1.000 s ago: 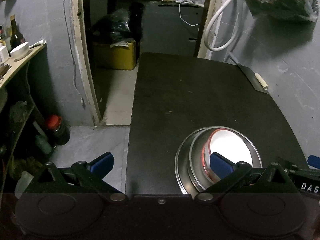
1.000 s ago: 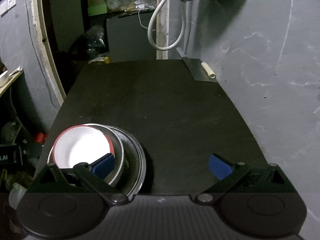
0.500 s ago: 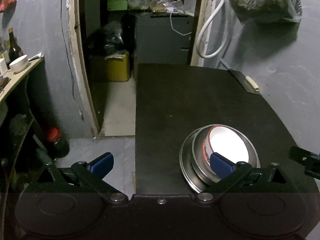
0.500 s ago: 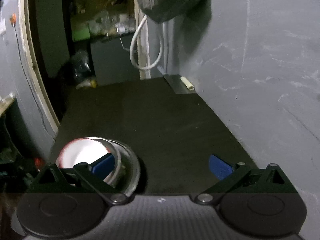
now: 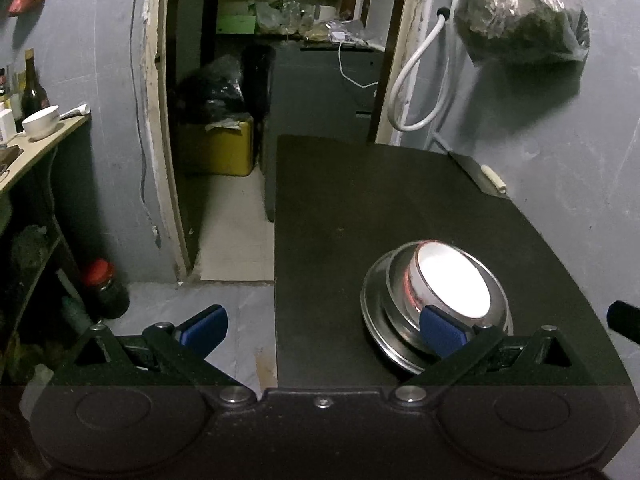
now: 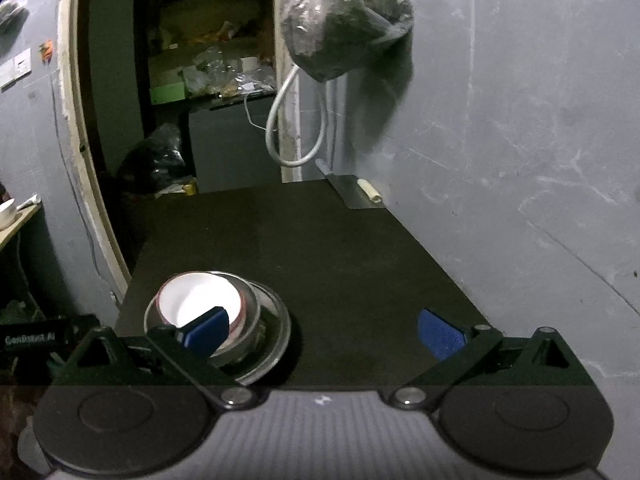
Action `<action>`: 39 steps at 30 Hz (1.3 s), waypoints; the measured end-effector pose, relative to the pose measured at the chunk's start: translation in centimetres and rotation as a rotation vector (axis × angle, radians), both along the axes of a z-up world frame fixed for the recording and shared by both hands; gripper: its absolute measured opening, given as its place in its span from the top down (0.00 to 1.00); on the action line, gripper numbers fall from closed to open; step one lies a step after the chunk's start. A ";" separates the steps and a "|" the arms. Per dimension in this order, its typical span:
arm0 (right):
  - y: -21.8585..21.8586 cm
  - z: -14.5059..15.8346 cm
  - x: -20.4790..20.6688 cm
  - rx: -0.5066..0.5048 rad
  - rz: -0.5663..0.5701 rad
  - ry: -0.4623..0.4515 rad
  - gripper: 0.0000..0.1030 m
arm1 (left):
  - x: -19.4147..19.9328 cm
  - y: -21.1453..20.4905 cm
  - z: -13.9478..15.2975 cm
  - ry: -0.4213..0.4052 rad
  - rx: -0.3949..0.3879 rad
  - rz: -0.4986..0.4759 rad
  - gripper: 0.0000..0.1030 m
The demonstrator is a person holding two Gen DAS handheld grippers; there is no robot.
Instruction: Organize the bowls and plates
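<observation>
A stack of dishes stands near the front of the black table (image 5: pixel 360 200): a white bowl with a red rim (image 5: pixel 452 280) sits inside a steel bowl (image 5: pixel 396 280) on a steel plate (image 5: pixel 372 320). The stack also shows in the right wrist view, with the white bowl (image 6: pixel 196 292) on the steel plate (image 6: pixel 276 340). My left gripper (image 5: pixel 322 326) is open and empty, held back over the table's front left edge, its right pad in front of the stack. My right gripper (image 6: pixel 324 332) is open and empty, to the right of the stack.
A cleaver (image 5: pixel 480 176) lies at the table's far right against the grey wall. A bag (image 5: pixel 520 12) and a white hose (image 5: pixel 412 80) hang on the wall. A doorway with a yellow box (image 5: pixel 218 148) is at the back left. A shelf with a white cup (image 5: pixel 40 122) stands at left.
Both grippers have drawn back and risen from the stack, which looks smaller and further off now. The dishes have not moved. Both stay open.
</observation>
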State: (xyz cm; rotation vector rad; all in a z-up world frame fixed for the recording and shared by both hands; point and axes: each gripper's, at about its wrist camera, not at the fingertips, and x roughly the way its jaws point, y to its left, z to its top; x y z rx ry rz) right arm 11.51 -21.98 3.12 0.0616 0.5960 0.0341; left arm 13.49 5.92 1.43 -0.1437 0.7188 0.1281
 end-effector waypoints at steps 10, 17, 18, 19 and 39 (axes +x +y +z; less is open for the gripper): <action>-4.0 -1.3 -0.8 0.077 0.043 0.021 0.00 | -2.2 -3.6 1.4 -0.026 0.088 0.055 0.01; -5.5 -2.1 -1.3 0.123 0.093 0.020 0.00 | -5.2 -6.0 2.0 -0.040 0.163 0.077 0.01; -5.5 -2.2 -1.3 0.127 0.105 0.020 0.00 | -5.6 -6.1 2.1 -0.042 0.165 0.088 0.01; -5.5 -2.3 -1.5 0.131 0.115 0.020 0.00 | -6.1 -6.1 2.2 -0.044 0.167 0.102 0.01; -4.3 -4.1 -2.8 0.227 0.134 0.057 0.00 | -11.4 -4.6 4.0 -0.027 0.250 0.152 0.01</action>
